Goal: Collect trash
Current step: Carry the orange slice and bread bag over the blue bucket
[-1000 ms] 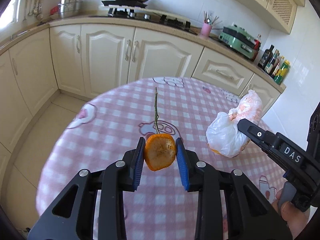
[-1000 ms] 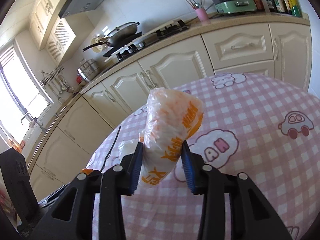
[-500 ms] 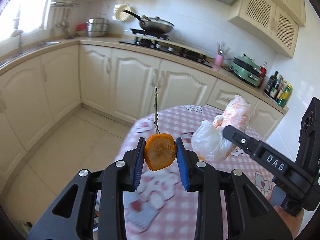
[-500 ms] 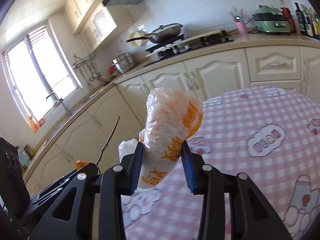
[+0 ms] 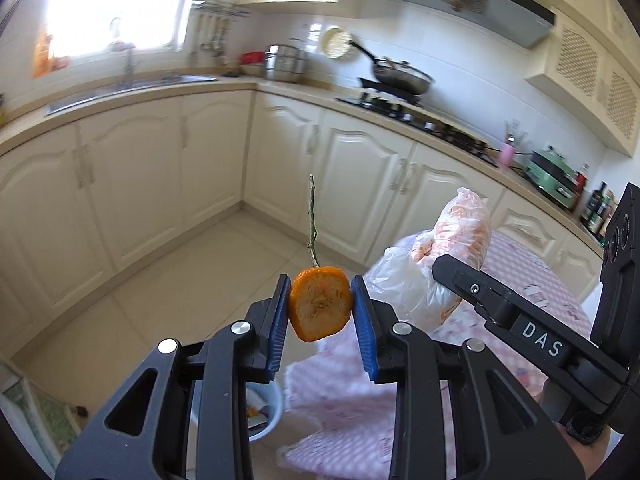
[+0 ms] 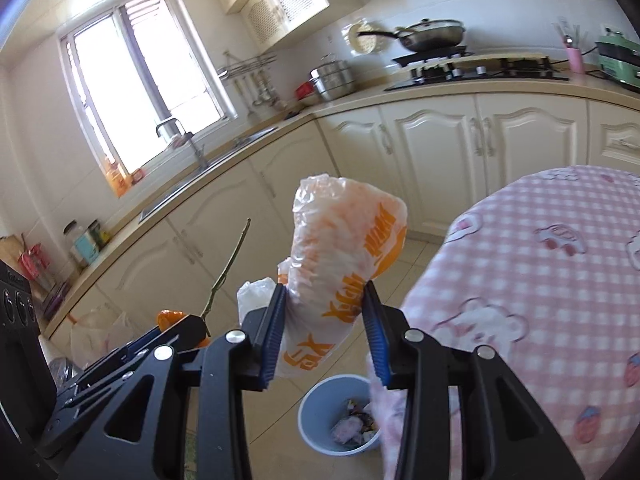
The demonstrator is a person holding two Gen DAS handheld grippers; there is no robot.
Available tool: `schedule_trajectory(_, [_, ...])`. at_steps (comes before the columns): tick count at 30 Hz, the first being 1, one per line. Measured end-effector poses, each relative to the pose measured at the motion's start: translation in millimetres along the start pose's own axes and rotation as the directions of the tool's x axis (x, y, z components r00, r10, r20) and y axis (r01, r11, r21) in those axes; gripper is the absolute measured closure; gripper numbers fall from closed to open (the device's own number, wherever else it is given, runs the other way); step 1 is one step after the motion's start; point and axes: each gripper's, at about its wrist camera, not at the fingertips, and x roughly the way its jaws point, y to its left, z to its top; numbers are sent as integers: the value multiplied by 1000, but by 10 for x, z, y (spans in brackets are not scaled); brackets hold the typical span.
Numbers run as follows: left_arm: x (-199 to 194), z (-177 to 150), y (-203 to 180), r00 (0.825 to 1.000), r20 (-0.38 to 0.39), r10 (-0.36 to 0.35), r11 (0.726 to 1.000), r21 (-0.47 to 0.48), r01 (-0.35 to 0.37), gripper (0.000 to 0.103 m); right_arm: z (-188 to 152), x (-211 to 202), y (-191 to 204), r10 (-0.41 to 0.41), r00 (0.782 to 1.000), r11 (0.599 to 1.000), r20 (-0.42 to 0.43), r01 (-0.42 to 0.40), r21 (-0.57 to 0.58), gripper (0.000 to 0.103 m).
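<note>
My left gripper [image 5: 320, 312] is shut on an orange peel [image 5: 320, 304] with a long thin stem [image 5: 311, 216] that stands up from it. My right gripper [image 6: 325, 324] is shut on a crumpled white and orange plastic bag [image 6: 344, 256]; the bag also shows in the left wrist view [image 5: 448, 256], right of the peel. A light blue trash bin [image 6: 316, 412] with scraps inside stands on the floor below both grippers, beside the table edge; it also shows in the left wrist view [image 5: 268, 408], partly hidden by the fingers. Both grippers hang in the air off the table's left edge.
A round table with a pink checked cloth [image 6: 540, 280] is on the right. Cream kitchen cabinets [image 5: 200, 168] run along the back and left, with a sink [image 6: 208, 168] under the window and a stove [image 6: 472, 68] with a pan. The tiled floor [image 5: 180, 292] lies between.
Both grippers have swung left, off the table and out over the floor, each still holding its load. The blue bin has come into view below them.
</note>
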Motion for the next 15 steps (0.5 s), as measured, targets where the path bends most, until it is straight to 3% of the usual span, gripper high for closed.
schedule_trajectory(7, [47, -178, 522, 996, -38, 79, 994, -70, -81, 74, -305, 427, 446, 40, 995, 998, -92, -44, -48, 66])
schedule_trajectory(15, [388, -359, 904, 984, -121, 127, 983, -120, -142, 74, -524, 846, 588, 10, 988, 996, -153, -23, -81, 66])
